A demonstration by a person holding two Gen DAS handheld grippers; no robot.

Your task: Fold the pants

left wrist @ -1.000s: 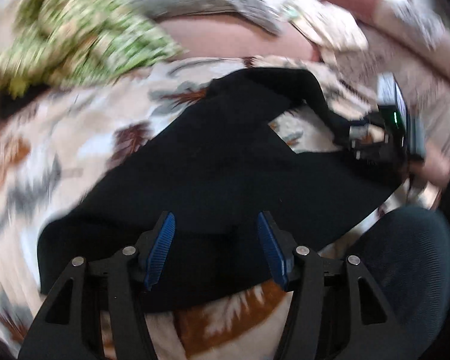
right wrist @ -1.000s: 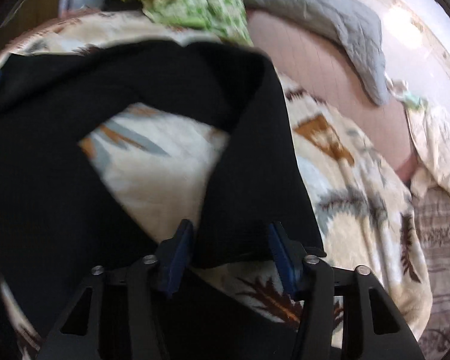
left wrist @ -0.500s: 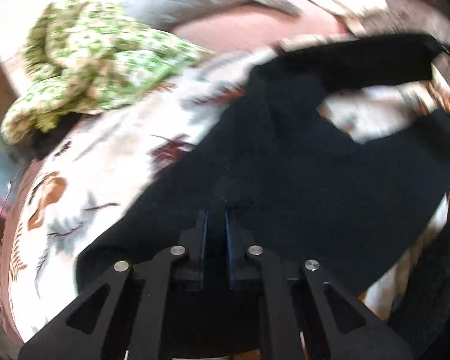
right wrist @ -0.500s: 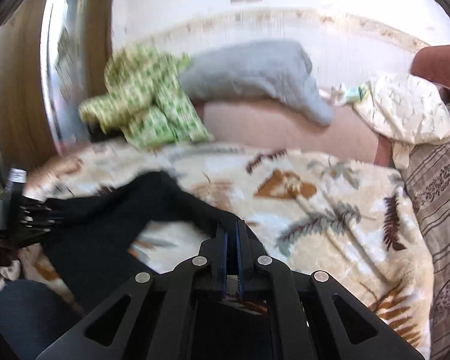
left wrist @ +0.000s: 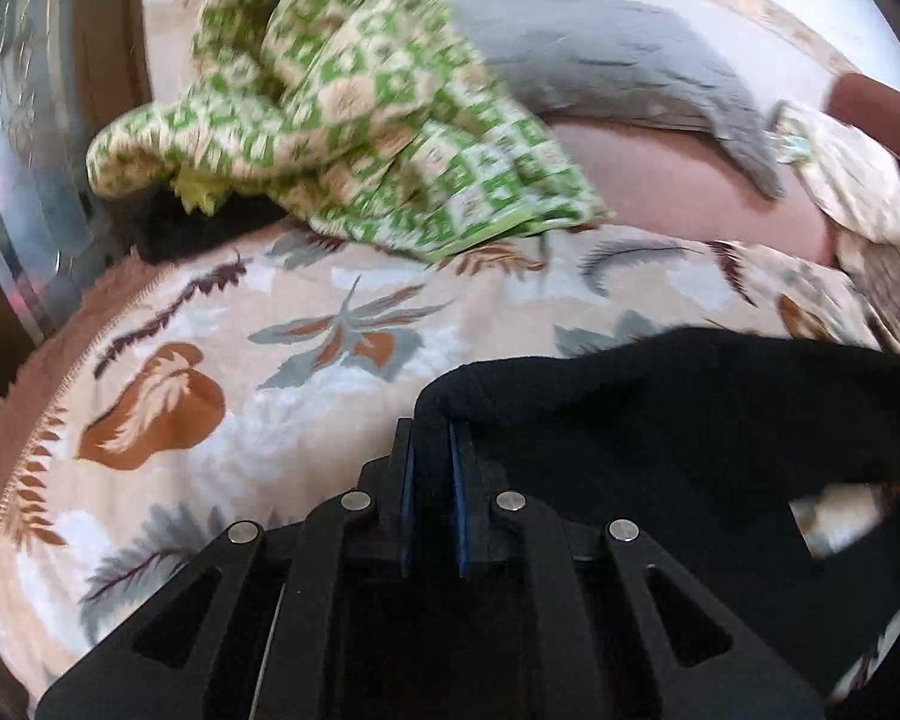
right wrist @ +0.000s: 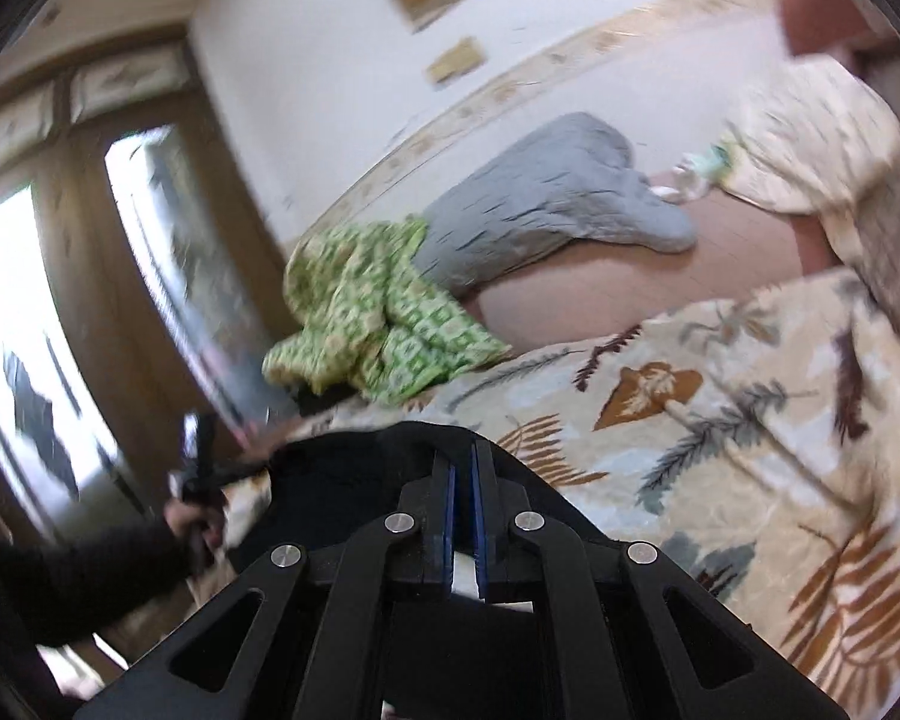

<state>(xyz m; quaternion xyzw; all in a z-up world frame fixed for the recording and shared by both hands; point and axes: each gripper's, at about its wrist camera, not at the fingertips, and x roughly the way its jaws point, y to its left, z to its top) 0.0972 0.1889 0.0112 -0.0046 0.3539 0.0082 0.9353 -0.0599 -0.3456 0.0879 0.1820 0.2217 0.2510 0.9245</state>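
The black pants (left wrist: 690, 414) hang lifted above the leaf-patterned blanket (left wrist: 306, 348) on the bed. My left gripper (left wrist: 431, 429) is shut on one end of them, and the cloth stretches away to the right. In the right wrist view my right gripper (right wrist: 462, 450) is shut on the other end, with black cloth (right wrist: 342, 480) draped around its fingers and running left. There a hand (right wrist: 189, 525) in a dark sleeve holds the left gripper (right wrist: 240, 468), which is blurred.
A crumpled green checked cloth (left wrist: 360, 120) and a grey pillow (left wrist: 600, 66) lie at the far side of the bed by the wall. A cream pillow (right wrist: 810, 138) sits at the right. A wooden wardrobe with a mirror (right wrist: 168, 276) stands to the left.
Both grippers went from open around the pants to shut on them. They have lifted the pants off the blanket, the right one rising and rolling, the left one swinging left.
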